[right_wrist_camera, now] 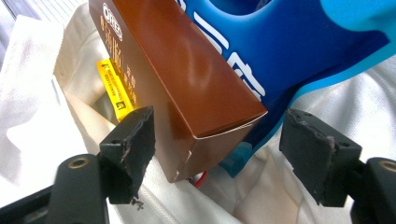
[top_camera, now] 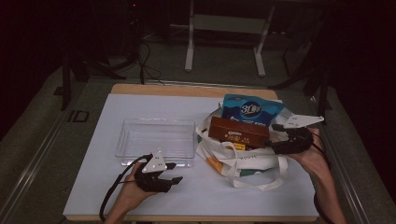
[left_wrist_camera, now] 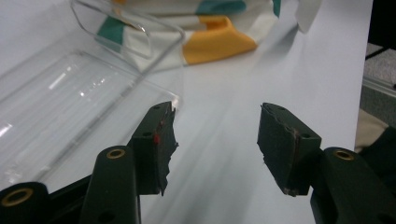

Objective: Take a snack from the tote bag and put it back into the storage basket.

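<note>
Two grippers are working over a white mat (top_camera: 107,140) on the table. Left gripper (top_camera: 172,173) is sitting low near the mat's front edge, just in front of the clear tray (top_camera: 156,140), jaws pointing right and spread wide w/ nothing between them. Left hand (top_camera: 135,186) is wrapping it from below, forearm coming in from the bottom edge, wrist bent a little inward. In the left gripper view its pads (left_wrist_camera: 159,144) are hovering over bare mat, tray (left_wrist_camera: 70,102) corner just beside the left pad, bag (left_wrist_camera: 219,37) well ahead.

Right gripper (top_camera: 271,143) is lying at the right side of the cloth bag (top_camera: 243,161), jaws pointing left toward the brown box (top_camera: 238,132). Right hand (top_camera: 313,154) is gripping it from behind, forearm angling in from the bottom right. In the right gripper view the jaws are standing wide apart on either side of the box (right_wrist_camera: 187,88) end, pads (right_wrist_camera: 133,140) not pressing it; left pad is looking very close to the box side, contact hard to tell.

Box is lying tilted across the bag's (right_wrist_camera: 37,107) mouth, resting against a blue pouch (top_camera: 250,111) behind it. Pouch (right_wrist_camera: 299,51) is sticking out of the bag, leaning toward the far edge. Yellow item (right_wrist_camera: 116,88) is showing inside the bag, under the box. Bag handles (top_camera: 261,182) are trailing forward on the mat.
</note>
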`<state>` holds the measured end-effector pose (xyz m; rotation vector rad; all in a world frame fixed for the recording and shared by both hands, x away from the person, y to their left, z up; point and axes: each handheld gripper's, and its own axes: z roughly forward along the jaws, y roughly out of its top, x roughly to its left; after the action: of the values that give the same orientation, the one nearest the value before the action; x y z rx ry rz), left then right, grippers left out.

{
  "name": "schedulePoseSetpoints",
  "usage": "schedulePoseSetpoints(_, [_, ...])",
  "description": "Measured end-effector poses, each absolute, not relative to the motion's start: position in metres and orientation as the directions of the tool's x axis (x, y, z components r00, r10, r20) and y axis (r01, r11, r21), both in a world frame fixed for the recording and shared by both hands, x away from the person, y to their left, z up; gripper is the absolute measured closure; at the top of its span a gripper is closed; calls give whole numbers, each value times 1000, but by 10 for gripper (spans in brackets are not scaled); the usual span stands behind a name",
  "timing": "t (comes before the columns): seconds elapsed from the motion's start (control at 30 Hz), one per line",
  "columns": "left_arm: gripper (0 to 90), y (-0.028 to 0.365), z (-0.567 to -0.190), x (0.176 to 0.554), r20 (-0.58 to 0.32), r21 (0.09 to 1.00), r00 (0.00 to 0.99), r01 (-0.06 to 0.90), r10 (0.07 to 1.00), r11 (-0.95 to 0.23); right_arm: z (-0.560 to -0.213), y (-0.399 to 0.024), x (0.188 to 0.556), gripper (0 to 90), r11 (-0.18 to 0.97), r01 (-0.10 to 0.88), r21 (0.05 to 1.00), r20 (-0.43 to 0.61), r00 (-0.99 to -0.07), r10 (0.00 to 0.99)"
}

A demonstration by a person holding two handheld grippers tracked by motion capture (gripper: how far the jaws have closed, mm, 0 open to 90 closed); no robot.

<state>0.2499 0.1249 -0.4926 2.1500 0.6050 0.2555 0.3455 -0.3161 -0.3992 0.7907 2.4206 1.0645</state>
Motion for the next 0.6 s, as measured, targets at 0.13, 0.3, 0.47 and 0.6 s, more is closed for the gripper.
schedulePoseSetpoints(0.13, [458, 125, -499, 248, -43, 788, 862, 341, 506, -513, -401, -315, 348, 257, 571, 348, 744, -115, -775, 621])
schedulePoseSetpoints(0.3, [457, 125, -504, 246, -47, 778, 863, 348, 503, -523, -402, -312, 351, 257, 582, 348, 735, -112, -785, 610])
schedulePoseSetpoints(0.47, [456, 124, -506, 246, -53, 773, 864, 353, 501, -527, -405, -309, 354, 253, 591, 351, 726, -107, -792, 602])
schedulePoseSetpoints(0.6, [455, 122, -508, 246, -51, 766, 869, 350, 492, -539, -406, -308, 357, 251, 597, 352, 721, -102, -798, 594])
